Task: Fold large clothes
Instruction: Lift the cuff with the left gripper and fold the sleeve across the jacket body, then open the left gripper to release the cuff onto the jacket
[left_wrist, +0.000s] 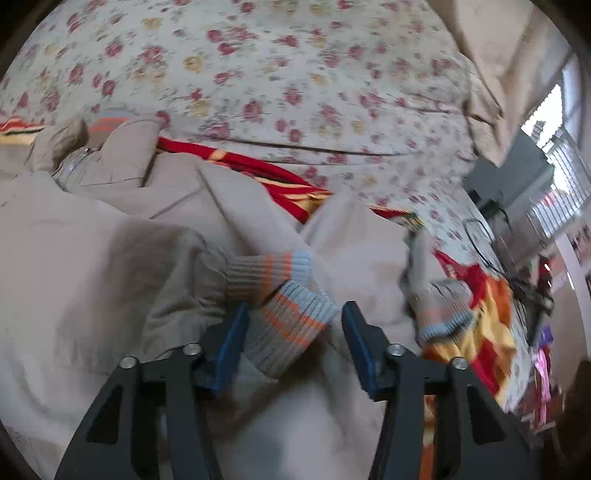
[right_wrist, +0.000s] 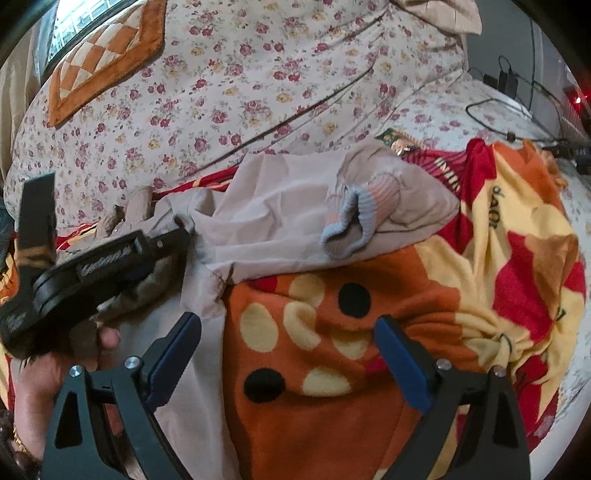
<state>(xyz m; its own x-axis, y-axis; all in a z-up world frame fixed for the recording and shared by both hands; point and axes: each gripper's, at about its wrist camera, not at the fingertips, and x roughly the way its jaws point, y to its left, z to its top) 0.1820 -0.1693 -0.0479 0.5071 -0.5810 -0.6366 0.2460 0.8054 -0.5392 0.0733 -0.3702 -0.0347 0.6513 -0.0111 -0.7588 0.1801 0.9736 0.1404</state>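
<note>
A large beige jacket (left_wrist: 110, 266) with ribbed cuffs striped grey, orange and blue lies crumpled on a bed. In the left wrist view two cuffs (left_wrist: 288, 314) cross just ahead of my left gripper (left_wrist: 295, 332), which is open with one cuff lying between its blue pads. In the right wrist view the jacket (right_wrist: 273, 221) lies ahead, one cuff (right_wrist: 354, 225) curled on top. My right gripper (right_wrist: 288, 347) is open and empty over an orange, yellow and red blanket (right_wrist: 332, 369). The left gripper (right_wrist: 92, 273) and the hand holding it show at the left.
The bed has a floral quilt (left_wrist: 295, 74) behind the jacket. A checked orange cushion (right_wrist: 107, 55) lies at the back left. Black cables and chargers (right_wrist: 517, 96) lie at the bed's right side. Clutter and a window (left_wrist: 554, 166) are at the right.
</note>
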